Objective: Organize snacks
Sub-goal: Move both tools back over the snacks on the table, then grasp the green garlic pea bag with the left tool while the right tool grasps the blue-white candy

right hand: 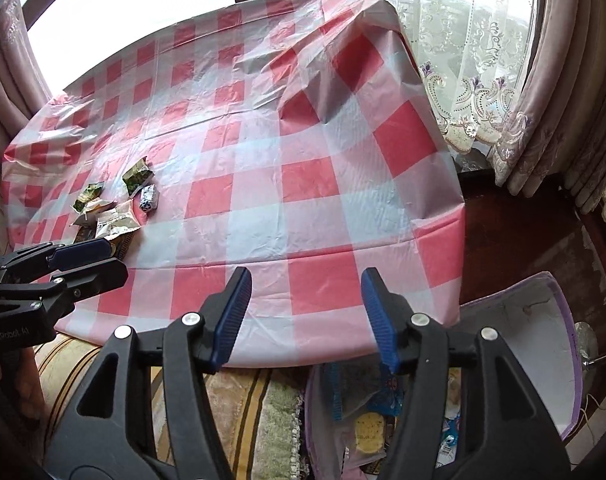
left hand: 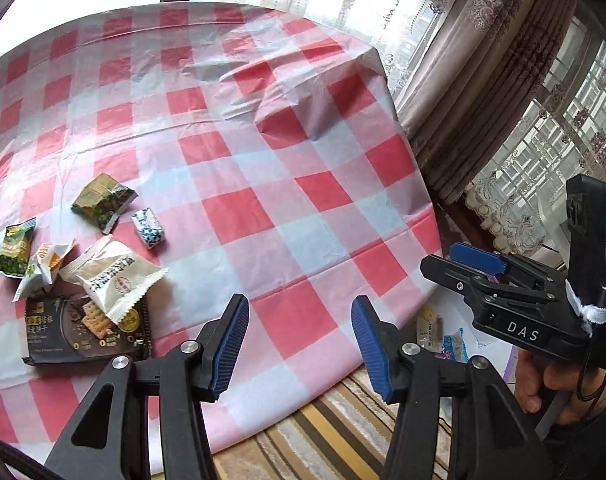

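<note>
Left wrist: left gripper (left hand: 301, 344) gapes wide, empty.

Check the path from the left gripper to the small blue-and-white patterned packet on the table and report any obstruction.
Nothing visible blocks it. The open left gripper faces bare red-and-white checked tablecloth; the small blue-and-white patterned packet lies at the snack cluster's near edge.

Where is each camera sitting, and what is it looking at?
Left wrist: rides the left gripper, facing across the checked tablecloth toward the snack pile; its open fingers show, plus the right gripper.
Right wrist: rides the right gripper, above the table's near edge and a white bin; the left gripper shows.
Both share the tablecloth, snacks and curtains.
</note>
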`<state>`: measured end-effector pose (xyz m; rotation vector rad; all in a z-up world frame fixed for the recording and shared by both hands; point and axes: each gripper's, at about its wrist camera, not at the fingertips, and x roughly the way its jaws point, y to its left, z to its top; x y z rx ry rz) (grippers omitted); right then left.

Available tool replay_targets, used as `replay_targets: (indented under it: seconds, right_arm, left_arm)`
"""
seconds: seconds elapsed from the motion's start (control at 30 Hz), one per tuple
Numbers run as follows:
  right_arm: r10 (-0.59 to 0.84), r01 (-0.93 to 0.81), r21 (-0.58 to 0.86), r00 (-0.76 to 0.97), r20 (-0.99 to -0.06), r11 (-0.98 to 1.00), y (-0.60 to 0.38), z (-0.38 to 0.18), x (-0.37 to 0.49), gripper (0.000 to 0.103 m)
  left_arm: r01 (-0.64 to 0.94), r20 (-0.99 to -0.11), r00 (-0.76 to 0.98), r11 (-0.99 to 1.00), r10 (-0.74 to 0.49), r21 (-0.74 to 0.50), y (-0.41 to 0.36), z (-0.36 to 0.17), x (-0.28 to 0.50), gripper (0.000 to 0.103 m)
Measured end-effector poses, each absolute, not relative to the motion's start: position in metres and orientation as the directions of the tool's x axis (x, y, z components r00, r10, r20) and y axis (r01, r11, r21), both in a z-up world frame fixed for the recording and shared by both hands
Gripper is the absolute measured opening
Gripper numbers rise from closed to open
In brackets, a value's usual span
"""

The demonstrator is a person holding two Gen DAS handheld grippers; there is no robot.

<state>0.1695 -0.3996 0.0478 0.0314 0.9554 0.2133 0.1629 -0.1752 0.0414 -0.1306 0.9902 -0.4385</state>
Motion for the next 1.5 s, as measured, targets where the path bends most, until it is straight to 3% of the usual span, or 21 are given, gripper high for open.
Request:
replay_targets:
  seconds: [0.33,0.57,1.1,1.23,1.33,1.37,1.5]
  right_arm:
    - [0.26,-0.226,0.156,0.569,-0.78,0.961,-0.319,0.052,0.209,0.064]
    - [0.296,-0.301,0.146,0.544,-0.785,0.942,-0.262,0.044,0.234,0.064]
    - [0.274,-0.394,0.079,0.469,-0.84,0.916,-0.186,-0.002,0.265,0.064]
    - [0.272,-0.397,0.079,0.459,-0.846,0.914,-0.183,-0.01,0.267,0.058]
    - [0.271,-0.396,0.078,0.458,-0.847,0.915,-0.184,-0.012,0.269,0.047]
    - [0.264,-0.393,0.073,0.457,-0.849,0.916,-0.184,-0.013,0.27,0.037]
    - [0.243,-0.393,0.045,0.47,-0.849,0.918,-0.187,-0.014,0.27,0.025]
  left_arm:
    - [0.048,-0.766,0.599,0.966,-0.232,-0.255,-0.056,0.045,0.199,0.055]
    - [-0.124,-0.797,0.592,0.963,-0.122,-0.239,0.009,0.024,0.223,0.055]
    - [-0.189,-0.848,0.525,0.961,-0.075,-0.202,0.037,-0.018,0.243,0.059]
    - [-0.173,-0.843,0.535,0.968,-0.063,-0.182,0.036,-0.018,0.24,0.059]
    - [-0.168,-0.845,0.533,0.974,-0.039,-0.151,0.034,-0.019,0.237,0.056]
    - [-0.168,-0.846,0.532,0.977,-0.026,-0.135,0.033,-0.02,0.235,0.052]
    - [-0.17,-0.845,0.534,0.98,0.003,-0.104,0.032,-0.02,0.232,0.045]
